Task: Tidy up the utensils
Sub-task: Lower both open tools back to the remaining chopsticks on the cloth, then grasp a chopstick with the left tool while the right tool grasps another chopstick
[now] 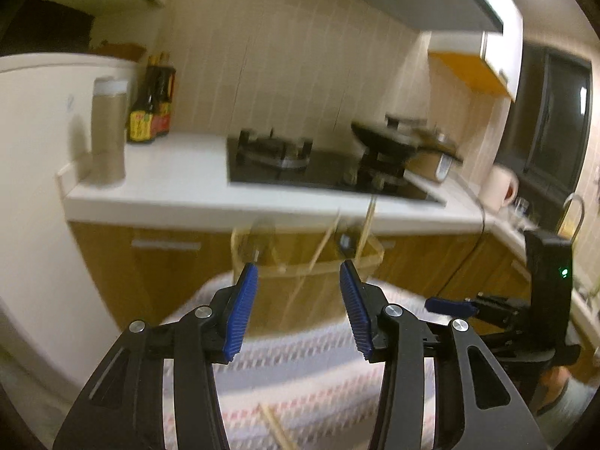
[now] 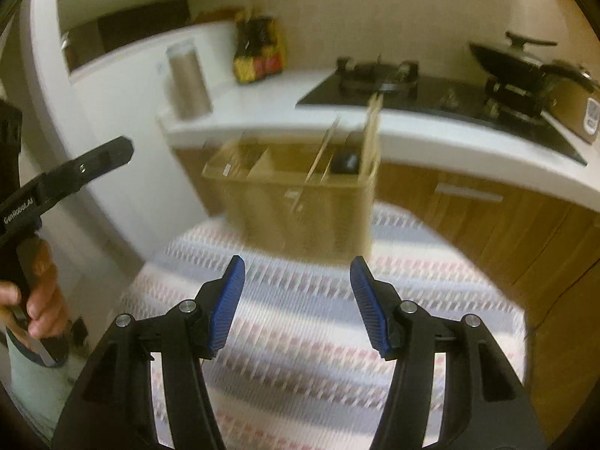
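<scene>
A: What carries everything here?

B: A bench covered with a ribbed cloth patterned in white, grey and pink, standing in front of a white kitchen counter with a black gas hob. Largest thing on it is a tan, translucent utensil holder with divided compartments, standing at the bench's far edge.

A: And the utensils?

B: Several thin, pale wooden chopsticks stand in the holder, some upright at its right end, one leaning across the middle. A dark object sits in a right-hand compartment; blur hides what it is. One more loose pale wooden chopstick lies on the cloth near the bench's near edge, between the left gripper's arms.

A: The grippers?

B: The left gripper has its blue pads spread partway with nothing between them. The right gripper is likewise parted and empty, aimed at the cloth before the holder.

A: How would the loose chopstick handle?

B: Probably very light, stiff and smooth, so it may roll or slip on the ribbed cloth. Lying flat, it leaves little to pinch; taking it near the middle, pads across its length, looks safest. The holder seems light too and could tip if bumped at its rim.
</scene>
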A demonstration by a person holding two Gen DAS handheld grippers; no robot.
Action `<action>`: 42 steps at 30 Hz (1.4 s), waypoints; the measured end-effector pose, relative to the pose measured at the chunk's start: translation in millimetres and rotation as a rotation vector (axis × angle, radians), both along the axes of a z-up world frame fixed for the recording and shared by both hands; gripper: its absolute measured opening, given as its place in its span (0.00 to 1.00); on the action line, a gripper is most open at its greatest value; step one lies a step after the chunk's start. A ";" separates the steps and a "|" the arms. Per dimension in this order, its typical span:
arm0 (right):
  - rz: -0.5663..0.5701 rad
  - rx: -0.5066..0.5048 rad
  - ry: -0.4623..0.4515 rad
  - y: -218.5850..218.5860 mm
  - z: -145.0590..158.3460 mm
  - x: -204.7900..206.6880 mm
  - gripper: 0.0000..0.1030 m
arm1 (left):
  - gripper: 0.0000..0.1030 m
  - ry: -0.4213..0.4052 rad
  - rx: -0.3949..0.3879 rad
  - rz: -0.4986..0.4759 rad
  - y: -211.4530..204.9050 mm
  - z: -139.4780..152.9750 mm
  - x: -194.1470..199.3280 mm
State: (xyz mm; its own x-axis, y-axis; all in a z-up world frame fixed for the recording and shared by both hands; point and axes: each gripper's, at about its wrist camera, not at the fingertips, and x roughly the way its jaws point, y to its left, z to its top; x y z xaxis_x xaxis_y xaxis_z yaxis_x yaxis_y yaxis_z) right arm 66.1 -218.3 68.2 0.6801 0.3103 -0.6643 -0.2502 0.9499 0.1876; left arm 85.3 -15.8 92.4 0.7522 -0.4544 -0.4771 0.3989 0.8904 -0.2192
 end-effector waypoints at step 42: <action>0.005 -0.246 0.060 156.8 -139.1 -125.8 0.22 | 0.24 0.385 0.066 -0.076 15.1 -176.2 -18.3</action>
State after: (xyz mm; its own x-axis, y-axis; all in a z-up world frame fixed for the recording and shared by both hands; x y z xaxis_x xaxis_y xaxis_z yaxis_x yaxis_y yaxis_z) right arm -59.8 -61.5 -71.0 0.6361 0.1377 -0.7592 -0.2505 0.9675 -0.0345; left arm 67.1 -0.8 -83.8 0.4779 -0.4607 -0.7479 0.3639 0.8788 -0.3087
